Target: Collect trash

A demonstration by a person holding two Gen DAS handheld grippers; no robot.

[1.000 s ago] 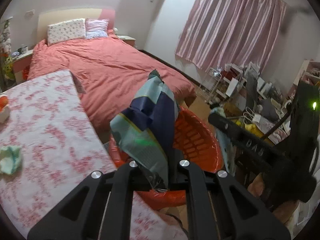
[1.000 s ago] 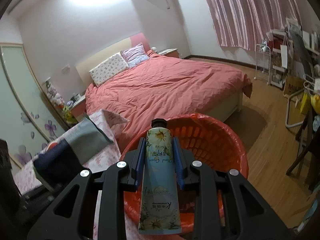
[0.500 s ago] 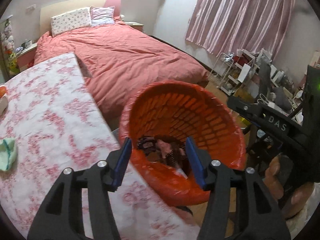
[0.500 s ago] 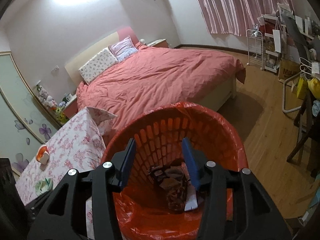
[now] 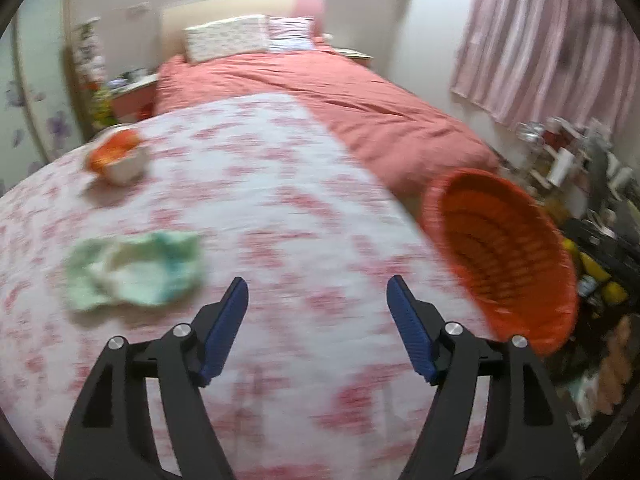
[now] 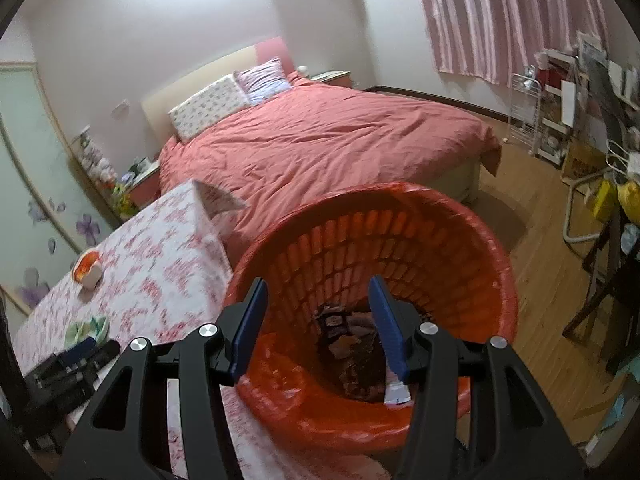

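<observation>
- Left wrist view: the left gripper [image 5: 316, 292] hangs over the flowered table [image 5: 280, 208], jaws spread wide and empty; the crumpled green tissue [image 5: 134, 266] lies just to its left.
- Right gripper [image 6: 316, 300], jaws apart and empty, hovers above the orange basket [image 6: 472, 240], which already holds trash.
- Judged step: fetching more trash. Next, the left gripper likely needs to swing left and close on the tissue.

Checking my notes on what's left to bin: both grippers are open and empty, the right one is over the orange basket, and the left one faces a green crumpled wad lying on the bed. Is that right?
Not quite. The left wrist view shows the green wad lying on the flowered table, not on the bed. The rest holds: the left gripper and right gripper are open and empty, the right one over the orange basket.
</observation>
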